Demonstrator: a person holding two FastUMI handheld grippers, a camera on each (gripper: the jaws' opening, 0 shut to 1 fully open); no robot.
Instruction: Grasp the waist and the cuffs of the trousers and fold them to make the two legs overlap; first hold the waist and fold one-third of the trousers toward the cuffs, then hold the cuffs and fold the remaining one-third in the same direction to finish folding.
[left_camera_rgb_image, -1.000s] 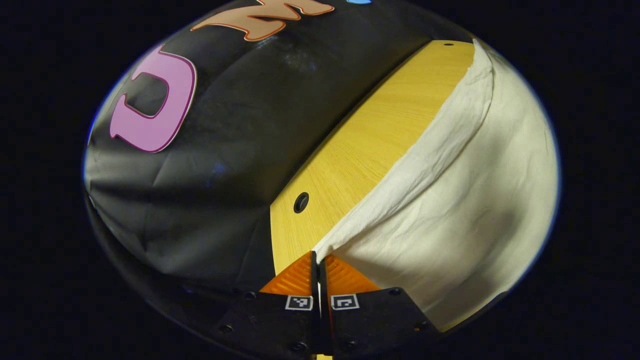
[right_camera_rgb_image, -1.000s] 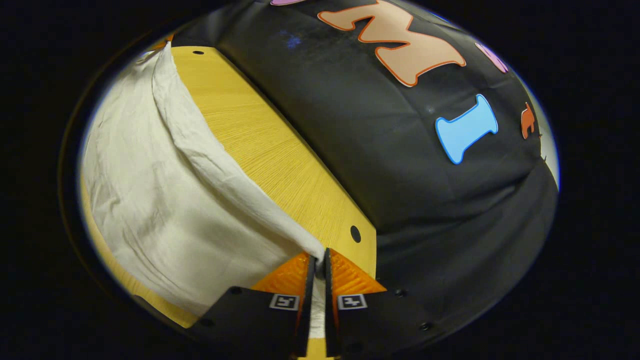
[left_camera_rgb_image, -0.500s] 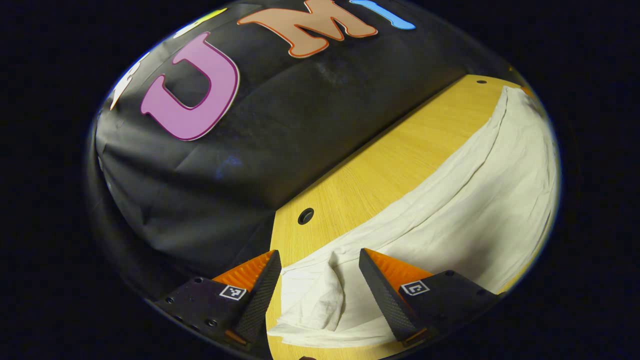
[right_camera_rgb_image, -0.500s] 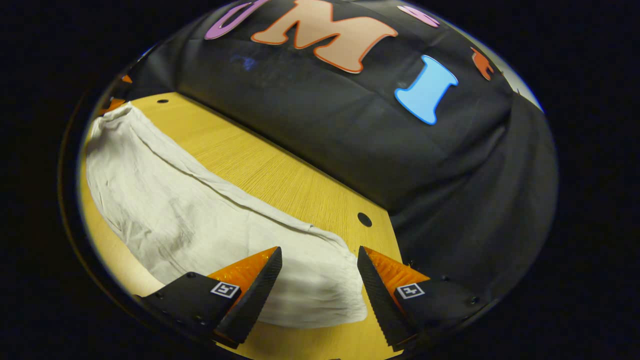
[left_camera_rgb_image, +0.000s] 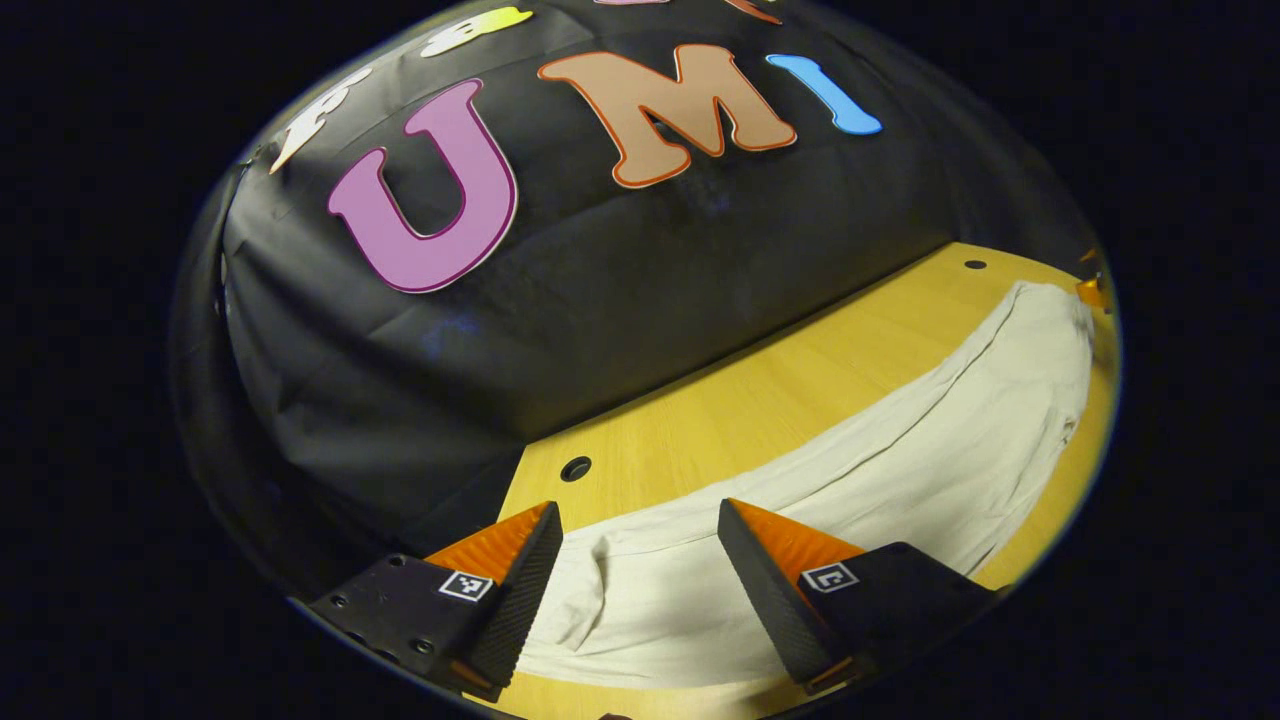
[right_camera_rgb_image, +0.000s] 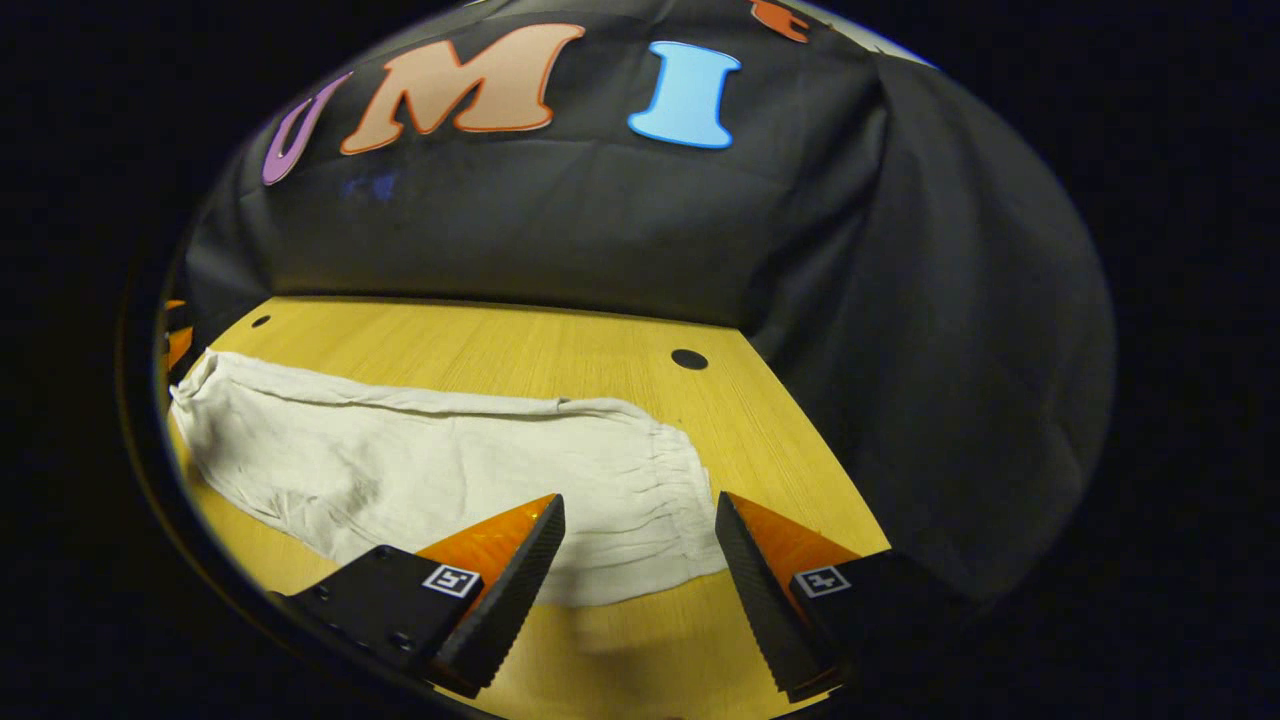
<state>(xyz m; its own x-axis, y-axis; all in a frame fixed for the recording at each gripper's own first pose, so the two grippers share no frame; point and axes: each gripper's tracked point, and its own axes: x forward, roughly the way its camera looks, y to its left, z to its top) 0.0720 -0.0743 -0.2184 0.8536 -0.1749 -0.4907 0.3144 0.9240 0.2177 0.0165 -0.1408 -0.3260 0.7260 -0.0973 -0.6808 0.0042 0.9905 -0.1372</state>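
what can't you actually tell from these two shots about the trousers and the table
- Left gripper view: the near edge of the trousers is hidden behind the left gripper fingers, so how that end lies is unclear.
- Right gripper view: the right gripper fingers cover part of the gathered end; the far end is squeezed at the picture's edge, too small to read.
- Both views: the two legs cannot be told apart.
- The table front edge is cut off.

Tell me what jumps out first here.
Pale trousers lie in a long band across the yellow table, gathered waist nearest the right gripper. Both grippers hang open over the ends of the cloth, the left gripper at the other end.
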